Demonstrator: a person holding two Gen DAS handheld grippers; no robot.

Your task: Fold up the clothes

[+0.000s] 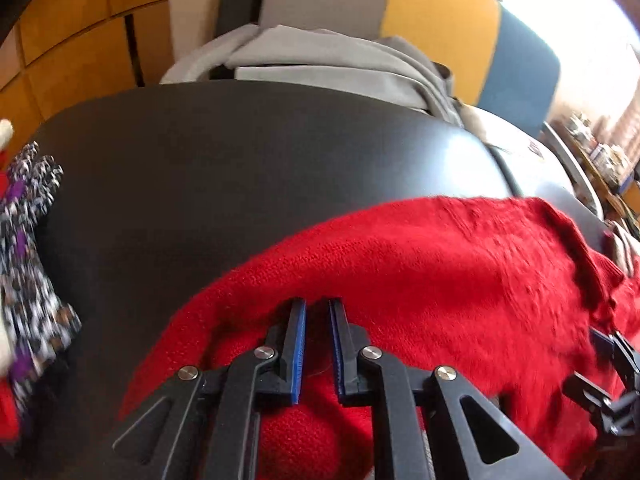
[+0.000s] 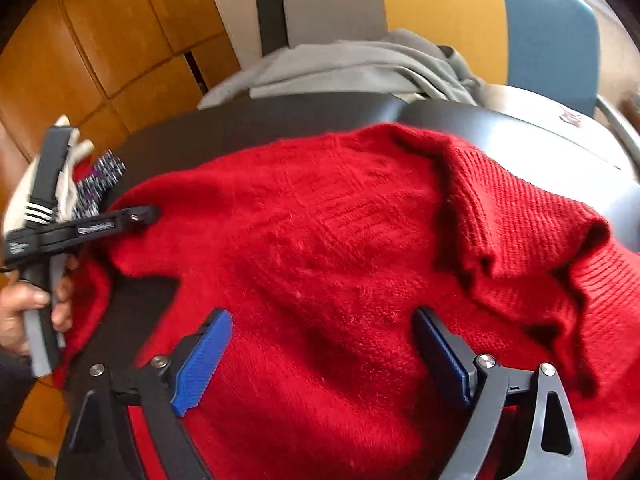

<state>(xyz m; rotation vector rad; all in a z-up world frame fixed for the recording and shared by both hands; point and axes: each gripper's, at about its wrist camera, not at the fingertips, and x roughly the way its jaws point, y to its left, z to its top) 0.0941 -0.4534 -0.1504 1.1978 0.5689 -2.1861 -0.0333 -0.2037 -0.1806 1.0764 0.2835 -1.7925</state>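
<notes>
Left tongs (image 1: 318, 308) angled down, pinching red sweater (image 1: 440, 264); right tongs (image 2: 322, 332) spread above.

Right gripper (image 2: 320, 354) over a red sweater (image 2: 340, 240) on a dark table (image 2: 280, 120) — jaws wide apart, nothing pinched. Far left, a hand (image 2: 24, 312) holds the left gripper (image 2: 140, 214) at the sweater's edge; beyond — grey clothes (image 2: 352, 68).

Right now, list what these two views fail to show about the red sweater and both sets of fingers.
- Red sweater: near edge cut off by both frames; sleeves lost in bunched folds.
- Left gripper fingers: nearly closed over the knit; left wrist view cannot settle whether they pinch it.
- Right gripper: fingers wide apart; contact with the sweater unclear.
</notes>
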